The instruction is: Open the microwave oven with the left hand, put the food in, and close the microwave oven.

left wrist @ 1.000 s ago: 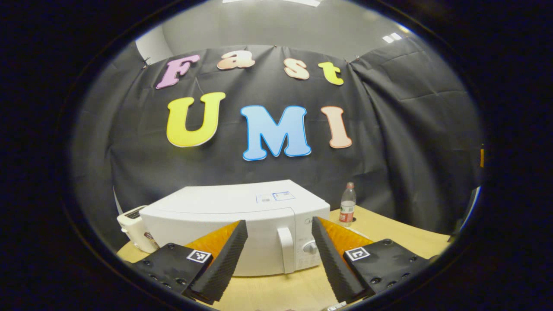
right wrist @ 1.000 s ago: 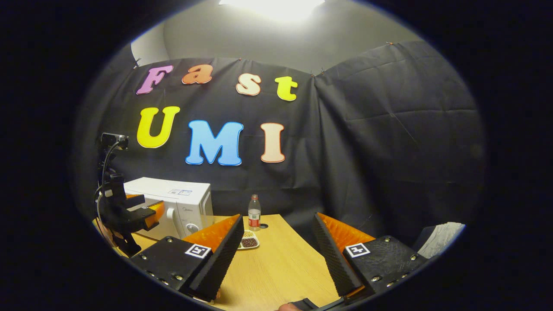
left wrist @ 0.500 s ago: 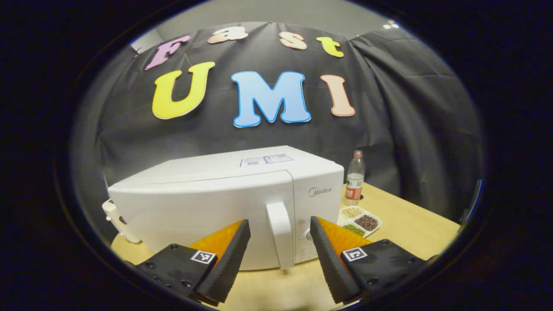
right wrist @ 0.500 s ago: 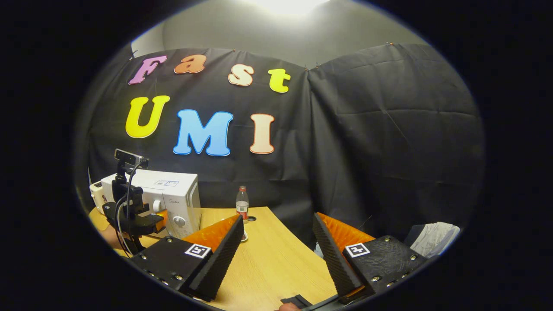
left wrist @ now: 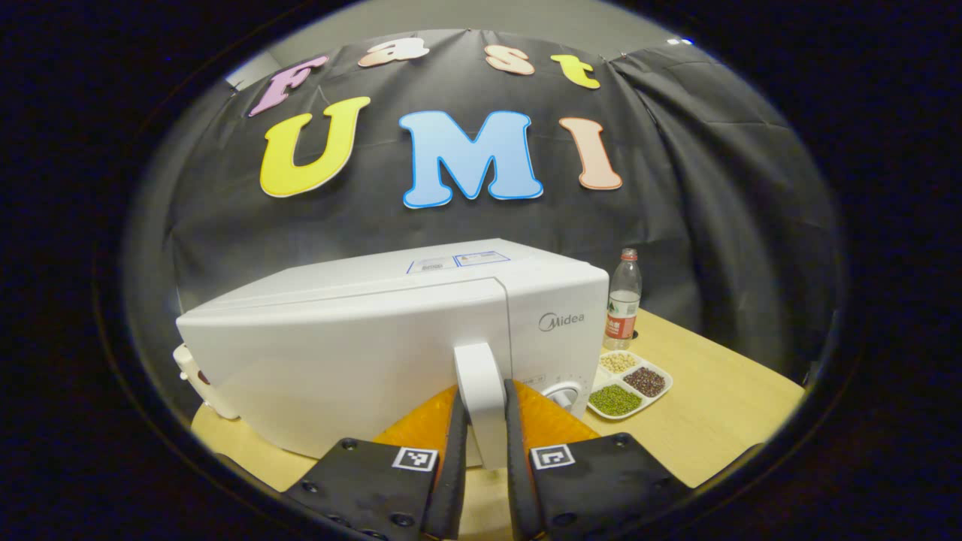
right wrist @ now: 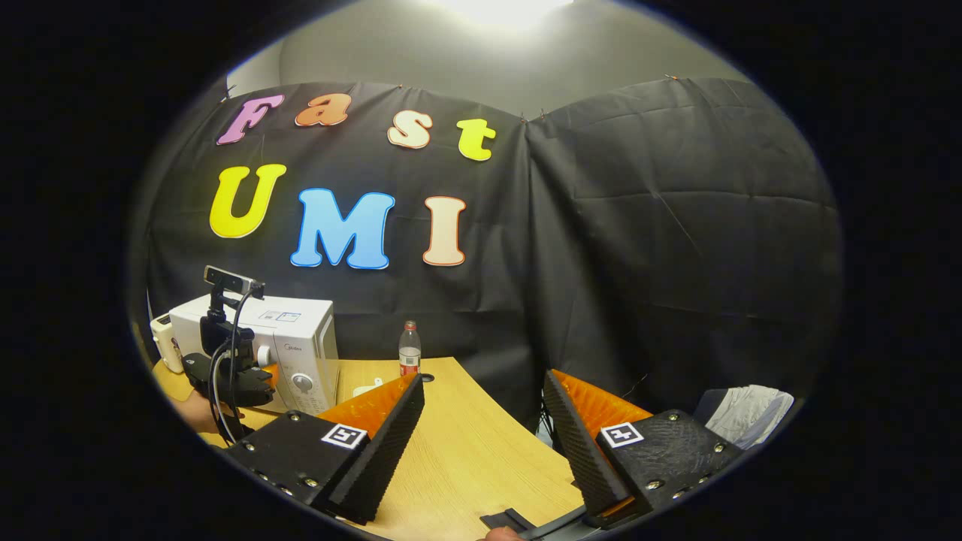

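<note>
**Two gripper cams: one close on the oven, one far back**

Left gripper view rides low, right up vs. the microwave point(left wrist: 391, 338) front; faces the booth wall, door handle point(left wrist: 481, 398) dead ahead between its own fingers point(left wrist: 451, 466). Tray of food point(left wrist: 630, 382) and bottle point(left wrist: 622, 300) lie ahead-right of it.

Right gripper view sits well back, over the table point(right wrist: 466, 458), same wall-ward heading. Microwave point(right wrist: 289, 342) far ahead-left of its fingers, w/ the left gripper point(right wrist: 255, 379) at it.

Shared: microwave, bottle point(right wrist: 409, 349), tabletop, wall.
</note>
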Demonstrator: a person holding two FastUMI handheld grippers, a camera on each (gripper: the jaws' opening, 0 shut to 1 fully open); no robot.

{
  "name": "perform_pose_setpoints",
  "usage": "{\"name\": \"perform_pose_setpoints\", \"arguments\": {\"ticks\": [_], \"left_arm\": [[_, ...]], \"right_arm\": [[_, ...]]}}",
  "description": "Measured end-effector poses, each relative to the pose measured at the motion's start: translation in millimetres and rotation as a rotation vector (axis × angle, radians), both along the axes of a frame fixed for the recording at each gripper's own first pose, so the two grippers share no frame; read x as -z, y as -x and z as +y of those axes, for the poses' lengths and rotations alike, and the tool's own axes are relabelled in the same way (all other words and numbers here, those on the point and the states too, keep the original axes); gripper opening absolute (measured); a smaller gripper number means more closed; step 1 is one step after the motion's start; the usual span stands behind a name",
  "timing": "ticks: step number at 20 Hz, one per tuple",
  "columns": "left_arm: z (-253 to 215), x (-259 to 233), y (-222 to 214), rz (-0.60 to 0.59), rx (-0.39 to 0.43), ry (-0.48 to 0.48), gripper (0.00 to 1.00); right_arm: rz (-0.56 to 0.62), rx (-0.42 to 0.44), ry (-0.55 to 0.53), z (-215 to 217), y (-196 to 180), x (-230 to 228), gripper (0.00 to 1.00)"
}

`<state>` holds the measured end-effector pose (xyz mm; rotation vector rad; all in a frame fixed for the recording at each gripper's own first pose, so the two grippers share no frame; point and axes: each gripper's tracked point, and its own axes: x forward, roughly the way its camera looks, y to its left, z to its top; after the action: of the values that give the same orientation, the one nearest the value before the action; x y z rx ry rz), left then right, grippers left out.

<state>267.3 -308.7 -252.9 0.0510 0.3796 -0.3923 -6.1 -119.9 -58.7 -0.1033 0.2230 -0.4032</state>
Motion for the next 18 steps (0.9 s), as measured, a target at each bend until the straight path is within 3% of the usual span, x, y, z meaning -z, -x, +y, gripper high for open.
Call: {"name": "perform_pose_setpoints", "arguments": {"ticks": [1,4,6,9,16,17,18], "left_arm": [[0,-1,1,0.008,0.004,-0.003,0.30],[2,-1,0,0.017,0.013,-0.013,0.16],[6,0,12,0.064,-0.008,0.000,0.13],[16,-11,37,0.022,-0.013,-0.009,0.13],[50,-16,94,0.054,-0.010,0.008,0.13],[57,-16,104,0.058,-0.020,0.008,0.17],[63,-18,112,0.055,-0.025,0.003,0.13]], "right_arm": [[-0.002,-0.001,-0.002,0,2,0,0.97],[-0.007,-0.014,-0.014,2,7,-1,0.97],[-0.018,-0.023,-0.021,2,10,-4,0.97],[-0.022,-0.055,-0.029,7,10,-3,0.97],[-0.059,-0.194,-0.078,31,6,-4,0.97],[-0.059,-0.222,-0.084,35,6,-2,0.97],[-0.056,-0.249,-0.090,39,6,-1,0.97]]}}
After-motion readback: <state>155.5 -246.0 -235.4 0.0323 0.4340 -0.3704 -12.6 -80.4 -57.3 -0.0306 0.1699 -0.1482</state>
